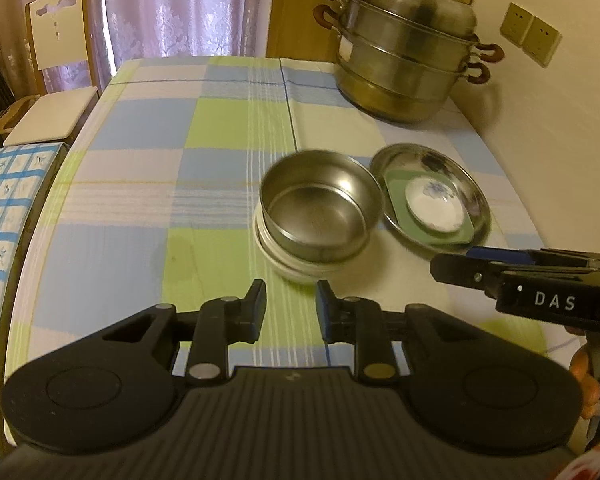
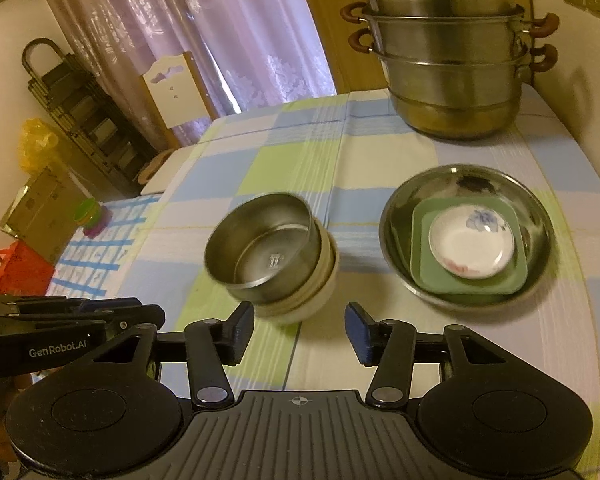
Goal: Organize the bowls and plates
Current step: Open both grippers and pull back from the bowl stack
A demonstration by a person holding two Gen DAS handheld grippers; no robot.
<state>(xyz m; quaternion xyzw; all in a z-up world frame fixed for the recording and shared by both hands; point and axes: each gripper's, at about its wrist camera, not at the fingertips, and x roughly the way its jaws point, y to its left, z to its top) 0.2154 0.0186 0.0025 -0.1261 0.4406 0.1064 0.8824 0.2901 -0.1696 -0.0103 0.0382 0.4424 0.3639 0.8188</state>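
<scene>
A round steel bowl (image 2: 260, 246) is sitting tilted in a cream ceramic bowl (image 2: 320, 292) on the checked tablecloth (image 2: 300, 160). Just right of it, a wide steel dish (image 2: 466, 236) is holding a green square plate (image 2: 424, 268) and a white flowered saucer (image 2: 472, 242). Near the bowls, the left gripper (image 1: 291, 305) is hanging slightly parted and the right gripper (image 2: 299, 328) wider, both empty.

Steel bowl (image 1: 320, 208) hides the white bowls (image 2: 324, 280) beneath (mostly).
</scene>
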